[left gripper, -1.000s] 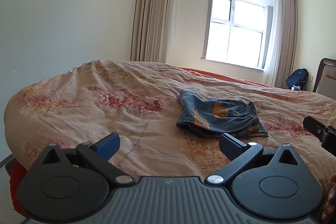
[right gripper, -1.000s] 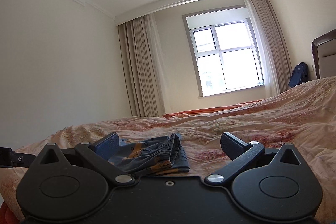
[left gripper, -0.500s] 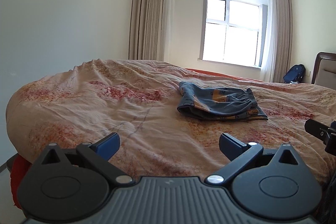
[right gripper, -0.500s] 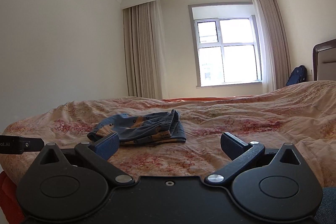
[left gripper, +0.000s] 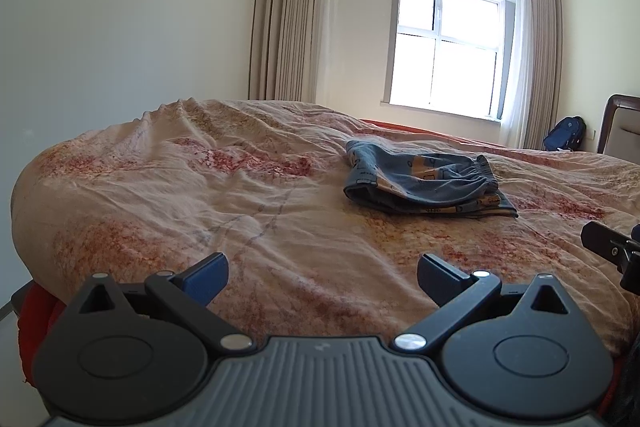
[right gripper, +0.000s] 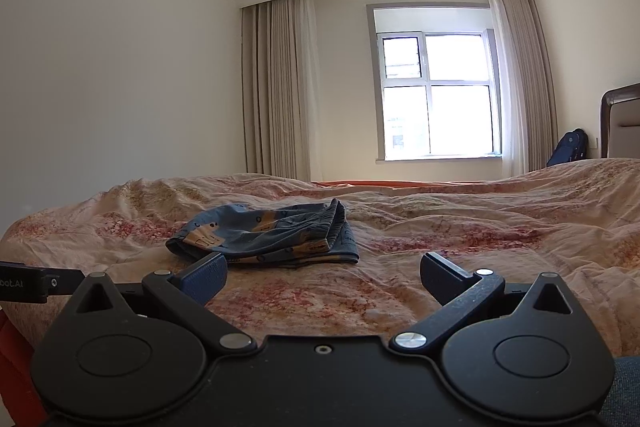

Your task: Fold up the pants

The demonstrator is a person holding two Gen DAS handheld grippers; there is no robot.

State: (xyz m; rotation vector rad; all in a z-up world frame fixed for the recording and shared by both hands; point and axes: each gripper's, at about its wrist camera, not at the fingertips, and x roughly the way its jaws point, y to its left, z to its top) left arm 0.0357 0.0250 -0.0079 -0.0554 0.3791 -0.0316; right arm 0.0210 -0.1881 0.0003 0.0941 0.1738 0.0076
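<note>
Small blue pants (left gripper: 424, 185) with an orange print lie folded in a compact bundle on the bed, waistband to the right; they also show in the right wrist view (right gripper: 268, 237). My left gripper (left gripper: 322, 277) is open and empty, held over the bed's near edge, well short of the pants. My right gripper (right gripper: 322, 275) is open and empty, just in front of the pants. The right gripper's side shows at the right edge of the left wrist view (left gripper: 612, 253).
The bed has a wrinkled pink floral cover (left gripper: 200, 195). A wall stands to the left, a window with curtains (right gripper: 436, 99) behind the bed, a headboard (right gripper: 620, 123) and a blue backpack (right gripper: 570, 147) at the right.
Both grippers have drawn back from the pants toward the bed's near edge, staying open. The pants lie unmoved and look farther away.
</note>
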